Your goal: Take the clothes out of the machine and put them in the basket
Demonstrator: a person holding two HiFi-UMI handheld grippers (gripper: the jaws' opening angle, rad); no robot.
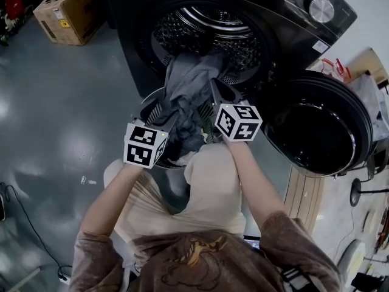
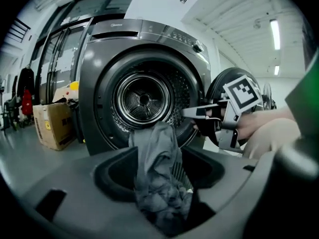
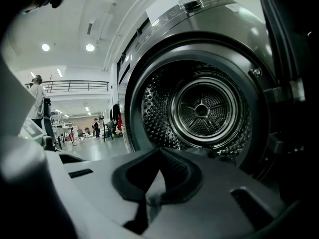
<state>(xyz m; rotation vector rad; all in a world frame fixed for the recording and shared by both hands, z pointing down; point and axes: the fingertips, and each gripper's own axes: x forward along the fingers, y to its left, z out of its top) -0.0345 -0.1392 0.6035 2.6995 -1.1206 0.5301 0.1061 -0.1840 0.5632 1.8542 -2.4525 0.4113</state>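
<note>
Together, we count two tongs, one grey garment, one machine, one basket and one cardboard box. Our left gripper (image 2: 159, 176) stands well open; the grey garment (image 1: 185, 84) hangs loosely in the gap between its jaws, with room on both sides. Our right gripper (image 3: 152, 190) is nearly closed and pinches a thin fold of the same cloth. Both sit side by side, near us, with the garment bunched between them. From there the cloth runs to the far side, up over the lip of the drum (image 1: 206, 29). Under the tongs we see part of the round rim of the basket (image 1: 148, 104). Beyond stands the dark washing machine (image 1: 292, 23), its door (image 1: 316, 123) swung open to the right. Far left, the cardboard box (image 1: 70, 11) sits on the floor.
</note>
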